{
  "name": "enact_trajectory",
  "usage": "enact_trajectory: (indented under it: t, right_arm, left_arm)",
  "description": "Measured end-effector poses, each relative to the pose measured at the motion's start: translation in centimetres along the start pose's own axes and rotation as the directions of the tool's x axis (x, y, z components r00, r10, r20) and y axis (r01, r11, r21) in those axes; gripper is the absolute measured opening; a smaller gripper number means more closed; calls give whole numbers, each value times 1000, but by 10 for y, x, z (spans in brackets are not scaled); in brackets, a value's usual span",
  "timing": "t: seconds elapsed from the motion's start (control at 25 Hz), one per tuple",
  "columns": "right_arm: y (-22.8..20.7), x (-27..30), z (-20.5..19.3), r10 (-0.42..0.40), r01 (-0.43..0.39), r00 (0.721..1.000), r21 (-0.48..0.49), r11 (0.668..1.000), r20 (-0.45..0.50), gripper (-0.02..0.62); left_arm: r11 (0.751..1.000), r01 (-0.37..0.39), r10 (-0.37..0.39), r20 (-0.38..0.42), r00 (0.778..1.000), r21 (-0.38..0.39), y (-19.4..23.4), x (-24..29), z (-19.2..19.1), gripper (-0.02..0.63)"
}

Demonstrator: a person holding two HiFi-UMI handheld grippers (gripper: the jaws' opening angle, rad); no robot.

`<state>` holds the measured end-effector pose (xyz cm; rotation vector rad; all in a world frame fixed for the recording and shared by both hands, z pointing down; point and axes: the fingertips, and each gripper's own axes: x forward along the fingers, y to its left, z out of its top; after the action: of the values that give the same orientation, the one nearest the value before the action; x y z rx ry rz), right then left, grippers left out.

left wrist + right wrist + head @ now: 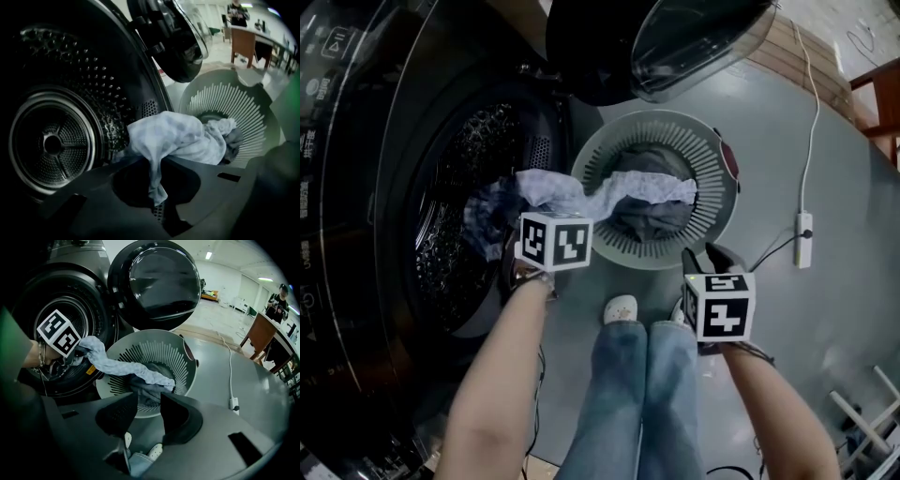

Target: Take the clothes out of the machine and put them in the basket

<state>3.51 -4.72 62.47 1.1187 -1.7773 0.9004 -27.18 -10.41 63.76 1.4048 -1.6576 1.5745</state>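
Machine (pixel 356 187), far left: dark glossy front, round opening. Drum (pixel 51 140): perforated metal, dimpled wall, spoked hub at the back. Door (pixel 675 37): round, domed dark glass, swung open above the basket. My left gripper (pixel 154 168): at the drum mouth, jaws clamped together on one end of the cloth (pixel 609 192), a fold of it hanging down between them. Cloth: thin, pale blue-white, crumpled and twisted into a loose rope. It runs from the machine's opening over the basket's rim, and its far end lies on the dark clothes (pixel 652 220) inside. Basket (pixel 712 159): round, pale grey-green plastic with slotted walls and floor, standing on the floor just beside the machine. Dark clothes: soft grey heap in the basket's middle. Jeans (pixel 642 394) and white shoe (pixel 621 309): mine, below the basket. My right gripper (pixel 149 401): jaws apart with nothing between them, over the floor (pixel 844 281) near the basket's rim. Floor: smooth, grey. Cable (pixel 814 112): white, thin, ending in a small white block, far right.
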Motion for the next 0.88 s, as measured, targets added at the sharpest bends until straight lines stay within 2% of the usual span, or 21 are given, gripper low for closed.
enact_trajectory:
  t: [0.12,0.2,0.4,0.56,0.72,0.88]
  right_arm:
    - [1,-5,5,3,-3,1000,-1,1000,12,150]
    - [-2,-9,10,-3,3,1000,8,1000,21,149]
    - [-5,-24,17,-13,12,999,23,1000,35,144]
    - [-10,-33,25,-21,20,998,24,1000,54,141]
    - [-16,-41,35,-30,28,997,27,999,76,138]
    - [-22,-45,46,-41,39,995,22,999,94,133]
  left_arm:
    - [994,52,-52,12,999,-100,-1,-12,-1,18]
    - [987,80,-76,34,997,-137,-3,-25,1,18]
    - [971,156,-139,103,985,-182,-22,-61,13,18]
    - [961,220,-191,174,966,-169,-40,-84,41,18]
    - [945,289,-245,252,936,-153,-54,-106,75,18]
    - [923,377,-329,344,880,-82,-73,-131,109,18]
